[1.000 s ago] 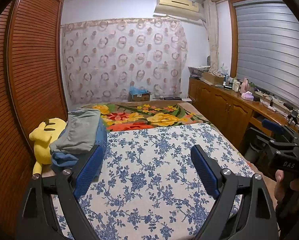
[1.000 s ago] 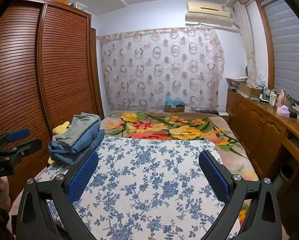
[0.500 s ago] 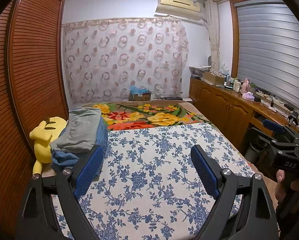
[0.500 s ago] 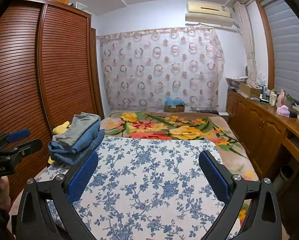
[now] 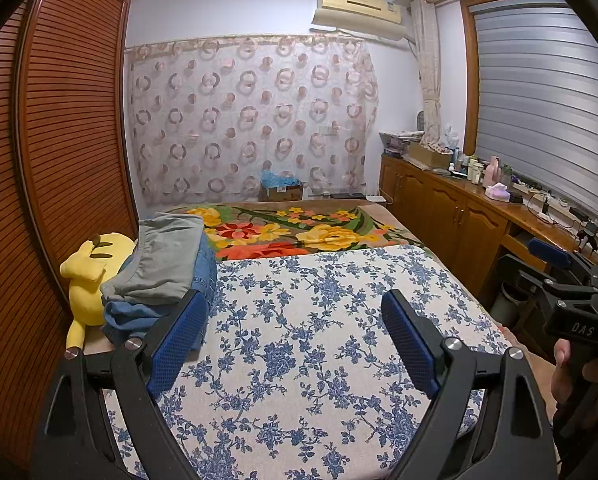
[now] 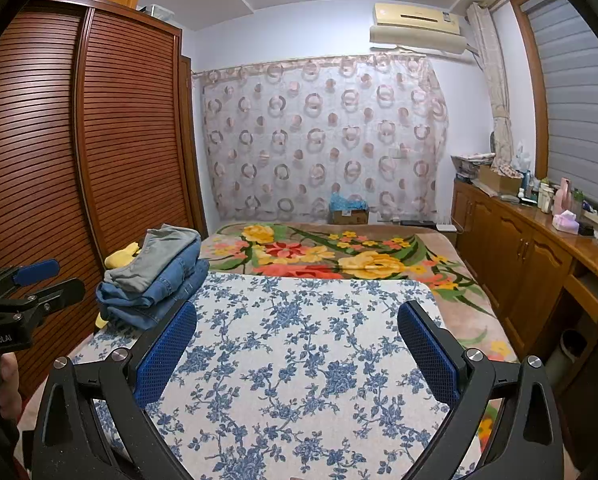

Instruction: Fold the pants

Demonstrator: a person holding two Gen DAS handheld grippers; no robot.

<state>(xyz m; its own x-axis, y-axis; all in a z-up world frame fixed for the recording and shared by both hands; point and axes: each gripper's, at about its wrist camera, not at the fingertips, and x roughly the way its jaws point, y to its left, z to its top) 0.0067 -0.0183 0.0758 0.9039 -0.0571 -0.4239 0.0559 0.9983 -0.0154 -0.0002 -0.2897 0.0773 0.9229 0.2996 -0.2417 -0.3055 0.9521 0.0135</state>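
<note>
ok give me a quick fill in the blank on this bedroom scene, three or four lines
1. The stack of folded pants sits on the ______ side of the bed.
2. The top garment in the stack is ______ in colour.
3. The yellow plush toy lies between the stack and the ______.
4. Both the left gripper and right gripper have jaws that are ______.

Missing words: left; grey; wardrobe; open

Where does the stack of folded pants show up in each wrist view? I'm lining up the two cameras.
Left wrist: stack of folded pants at middle left, partly behind the hand-held gripper's left finger.
Right wrist: the stack at middle left, by the wardrobe.
Shared landmark: yellow plush toy behind it.
</note>
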